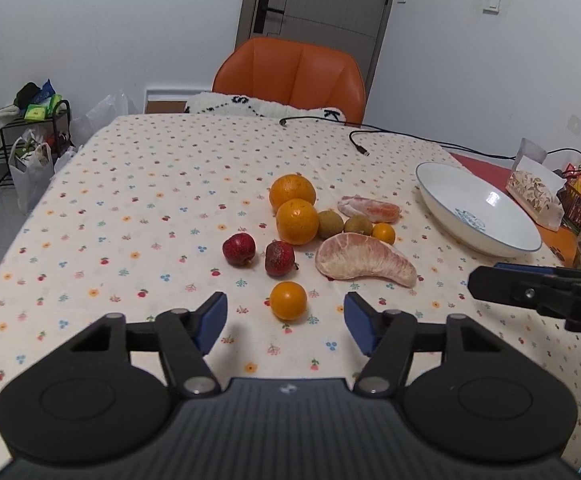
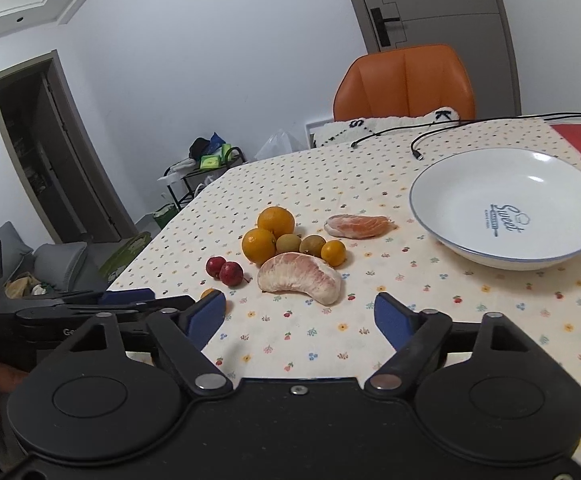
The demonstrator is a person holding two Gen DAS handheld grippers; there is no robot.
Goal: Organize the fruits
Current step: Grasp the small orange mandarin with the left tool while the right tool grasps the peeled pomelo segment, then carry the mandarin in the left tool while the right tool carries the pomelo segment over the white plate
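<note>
Fruit lies in a cluster on the flowered tablecloth: two oranges [image 1: 295, 210], two red fruits [image 1: 258, 254], two brown-green fruits [image 1: 344, 224], a pomelo segment [image 1: 364, 260], a peeled orange piece [image 1: 368, 208] and two small oranges. One small orange [image 1: 288, 301] lies just ahead of my open, empty left gripper [image 1: 286, 322], between its blue pads. My right gripper [image 2: 300, 318] is open and empty, a little short of the pomelo segment [image 2: 300, 276]. An empty white bowl [image 2: 508, 210] stands right of the fruit.
An orange chair [image 1: 290, 74] stands at the table's far side. Black cables [image 1: 390, 136] lie across the far right of the table. Snack bags and clutter [image 1: 546, 192] sit beyond the bowl at the right edge. A rack with bags [image 1: 22, 140] stands on the floor at left.
</note>
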